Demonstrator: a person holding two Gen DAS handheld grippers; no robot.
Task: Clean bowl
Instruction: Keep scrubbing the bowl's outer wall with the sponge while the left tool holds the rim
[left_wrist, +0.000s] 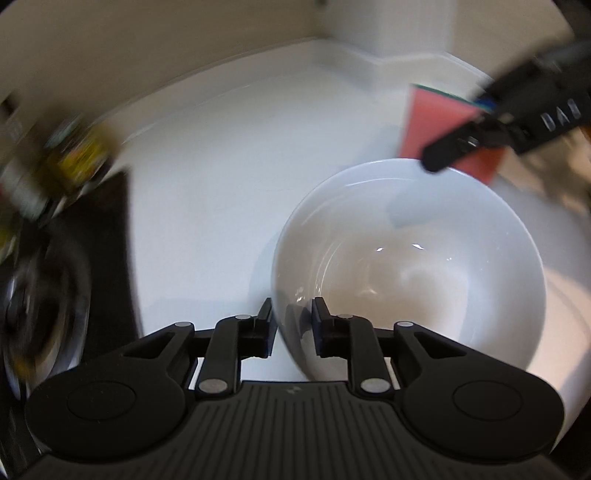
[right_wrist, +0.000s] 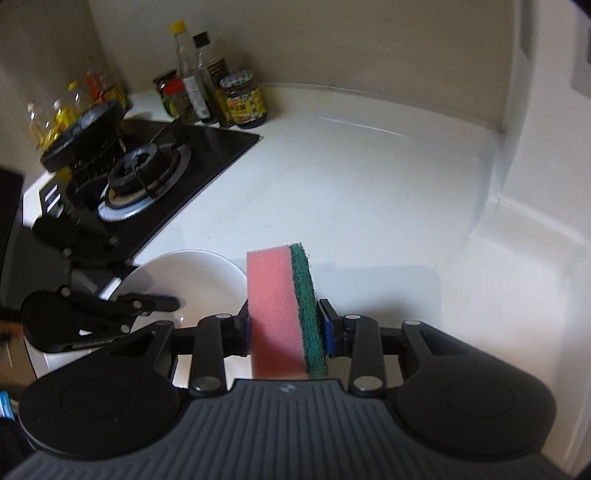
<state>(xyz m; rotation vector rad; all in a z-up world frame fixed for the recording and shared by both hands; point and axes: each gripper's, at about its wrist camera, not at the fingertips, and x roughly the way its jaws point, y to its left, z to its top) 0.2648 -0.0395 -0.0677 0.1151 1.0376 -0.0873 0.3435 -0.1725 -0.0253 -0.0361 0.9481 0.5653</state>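
A white bowl (left_wrist: 406, 266) stands on the white counter and looks empty and glossy inside. My left gripper (left_wrist: 291, 314) straddles its near rim, one finger outside the wall and one inside. A gap shows between the inner pad and the wall, so the jaws stand open. In the right wrist view the bowl (right_wrist: 192, 277) lies at lower left, with a left finger (right_wrist: 155, 304) over its rim. My right gripper (right_wrist: 284, 321) is shut on a pink sponge (right_wrist: 277, 314) with a green scouring side, held upright. The sponge (left_wrist: 432, 118) hangs just beyond the bowl's far rim.
A black gas hob (right_wrist: 147, 166) lies to the left of the bowl, with a dark pan (right_wrist: 85, 129) on its far burner. Several sauce bottles and jars (right_wrist: 210, 96) stand against the back wall. The white counter (right_wrist: 369, 192) runs right to a wall corner.
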